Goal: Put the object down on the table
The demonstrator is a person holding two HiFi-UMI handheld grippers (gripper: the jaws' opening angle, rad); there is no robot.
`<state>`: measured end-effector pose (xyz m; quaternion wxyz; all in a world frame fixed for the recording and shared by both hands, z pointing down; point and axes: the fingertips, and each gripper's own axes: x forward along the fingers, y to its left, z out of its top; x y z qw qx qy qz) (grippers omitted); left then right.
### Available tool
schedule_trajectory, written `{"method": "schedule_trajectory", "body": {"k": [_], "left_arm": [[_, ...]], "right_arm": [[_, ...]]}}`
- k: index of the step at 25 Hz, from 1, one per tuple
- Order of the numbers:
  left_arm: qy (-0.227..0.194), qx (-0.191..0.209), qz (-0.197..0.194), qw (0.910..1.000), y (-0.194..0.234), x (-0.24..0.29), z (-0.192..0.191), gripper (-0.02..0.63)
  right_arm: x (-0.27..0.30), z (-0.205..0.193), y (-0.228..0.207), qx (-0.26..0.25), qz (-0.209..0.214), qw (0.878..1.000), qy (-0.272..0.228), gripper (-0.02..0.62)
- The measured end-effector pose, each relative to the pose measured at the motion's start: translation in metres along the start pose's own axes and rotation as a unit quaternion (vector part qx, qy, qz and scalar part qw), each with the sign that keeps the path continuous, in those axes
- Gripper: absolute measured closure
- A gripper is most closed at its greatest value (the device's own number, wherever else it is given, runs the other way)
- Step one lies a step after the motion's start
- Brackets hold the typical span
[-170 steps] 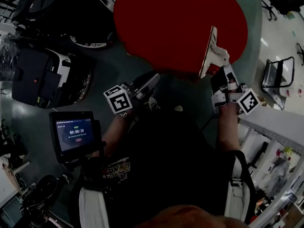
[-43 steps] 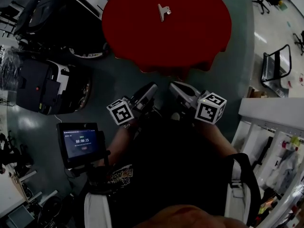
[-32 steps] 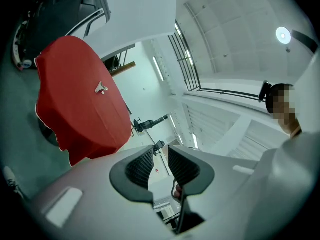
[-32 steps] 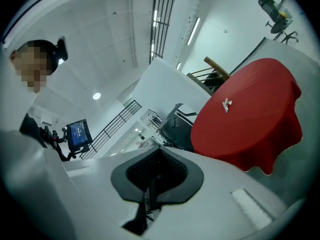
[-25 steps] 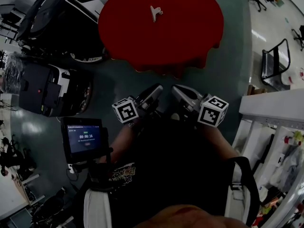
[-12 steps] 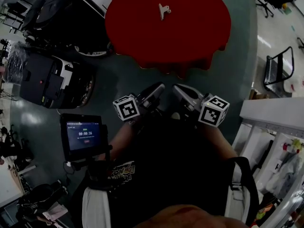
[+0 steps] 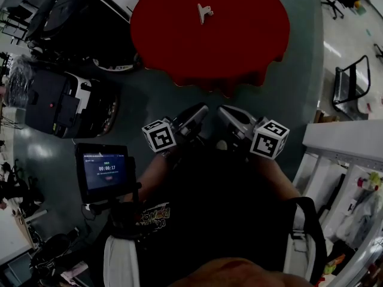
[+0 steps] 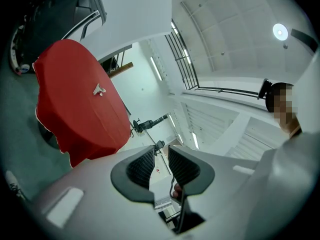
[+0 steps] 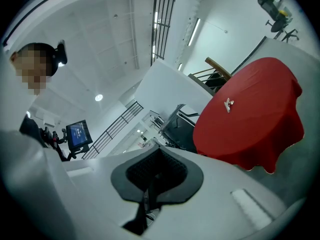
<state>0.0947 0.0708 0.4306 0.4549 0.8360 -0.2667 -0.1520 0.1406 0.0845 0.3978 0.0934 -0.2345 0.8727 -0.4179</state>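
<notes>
Two grippers sit close to the person's body, well short of the table. The left gripper (image 8: 160, 165) has its jaws a little apart with nothing between them. The right gripper (image 9: 156, 173) has its pads pressed together, also empty. Each carries a cube of black-and-white square markers, one on the left (image 7: 158, 137) and one on the right (image 7: 269, 139).

The only writing I can read is on the small screen (image 7: 106, 170) mounted at the person's left, where a timer shows 00:00:17. The lines above and below it are too small to read. The yellow print on the dark shirt (image 7: 149, 211) is also unreadable.

The metal clip (image 7: 204, 12) lies on the round table (image 7: 179, 52), towards its far side and clear of both grippers. A red cloth covers the table and drapes in folds over the edge.

The floor (image 7: 293, 88) is grey-green. Dark, bulky machines (image 7: 60, 100) stand to the left, and a black chair frame (image 7: 350, 91) and a white counter (image 7: 344, 142) stand to the right.
</notes>
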Motion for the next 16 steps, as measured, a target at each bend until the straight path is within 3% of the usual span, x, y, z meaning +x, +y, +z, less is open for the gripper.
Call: {"method": "schedule_trajectory", "body": {"k": [16], "left_arm": [[-0.008, -0.006, 0.004, 0.9999, 0.009, 0.007, 0.005, 0.509]], "right_arm": [[0.01, 0.002, -0.011, -0.003, 0.01, 1.0, 0.013, 0.594]]}}
